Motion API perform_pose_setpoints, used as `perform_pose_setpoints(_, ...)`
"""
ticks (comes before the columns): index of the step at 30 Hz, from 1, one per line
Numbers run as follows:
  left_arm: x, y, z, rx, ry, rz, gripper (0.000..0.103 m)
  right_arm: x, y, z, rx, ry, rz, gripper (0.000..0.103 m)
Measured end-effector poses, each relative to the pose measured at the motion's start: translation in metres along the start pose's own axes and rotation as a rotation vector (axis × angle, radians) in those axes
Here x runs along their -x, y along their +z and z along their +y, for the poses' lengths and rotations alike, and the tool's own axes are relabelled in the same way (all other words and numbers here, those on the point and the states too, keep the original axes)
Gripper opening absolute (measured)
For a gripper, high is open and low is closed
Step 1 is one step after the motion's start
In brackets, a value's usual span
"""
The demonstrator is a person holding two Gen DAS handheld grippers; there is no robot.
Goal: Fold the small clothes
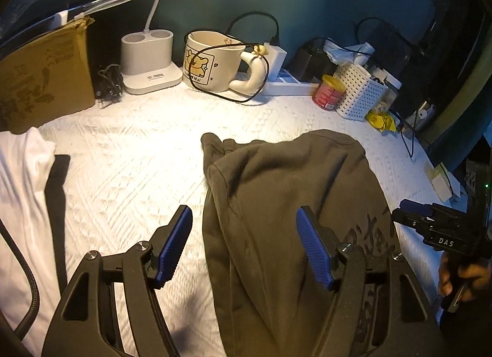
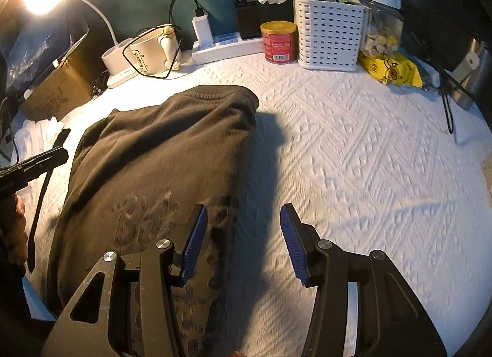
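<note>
A dark olive garment (image 1: pixel 286 203) with a dark print lies folded lengthwise on the white textured cloth; it also shows in the right wrist view (image 2: pixel 160 166). My left gripper (image 1: pixel 244 244) is open and empty, straddling the garment's left edge from above. My right gripper (image 2: pixel 243 240) is open and empty, with its left finger over the garment's right edge and its right finger over bare cloth. The right gripper also shows at the right edge of the left wrist view (image 1: pixel 409 212). The left gripper shows at the left edge of the right wrist view (image 2: pixel 43 160).
A white garment (image 1: pixel 21 203) with a black strap lies at the left. Along the back stand a cardboard box (image 1: pixel 43 80), a lamp base (image 1: pixel 147 58), a cream mug (image 1: pixel 215 61), a power strip (image 2: pixel 227 45), a red can (image 2: pixel 278 41), a white basket (image 2: pixel 329 37) and a yellow packet (image 2: pixel 390 68).
</note>
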State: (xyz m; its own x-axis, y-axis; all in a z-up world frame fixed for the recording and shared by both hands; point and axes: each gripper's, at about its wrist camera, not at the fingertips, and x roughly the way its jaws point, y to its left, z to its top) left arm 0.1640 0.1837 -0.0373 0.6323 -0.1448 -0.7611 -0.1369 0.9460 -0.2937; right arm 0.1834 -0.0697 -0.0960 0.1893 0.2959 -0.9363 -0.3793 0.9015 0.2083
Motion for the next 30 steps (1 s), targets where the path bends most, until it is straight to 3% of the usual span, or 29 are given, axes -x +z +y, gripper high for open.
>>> perform_pose_setpoints(3, -0.01, 0.005, 0.004, 0.008, -0.005, 0.008, 0.07, -0.005, 0.004, -0.001, -0.001, 0.0, 0.001, 0.058)
perform_pose_setpoints(9, -0.027, 0.014, 0.019, 0.043, -0.007, 0.027, 0.07, -0.022, 0.017, -0.004, -0.001, 0.001, 0.014, 0.059)
perform_pose_setpoints(16, -0.048, 0.014, 0.026, 0.088, -0.068, 0.118, 0.07, -0.036, 0.029, -0.004, -0.009, 0.041, 0.013, 0.059)
perform_pose_setpoints(18, -0.049, 0.013, 0.021, 0.067, -0.078, 0.119, 0.074, -0.041, 0.031, -0.003, -0.014, 0.063, 0.014, 0.059)
perform_pose_setpoints(21, -0.053, 0.013, 0.012, 0.038, -0.124, 0.143, 0.074, -0.048, 0.034, -0.001, -0.02, 0.095, 0.022, 0.059)
perform_pose_setpoints(30, -0.065, 0.016, -0.021, -0.082, -0.171, 0.184, 0.074, -0.06, 0.038, 0.01, -0.011, 0.142, 0.017, 0.059)
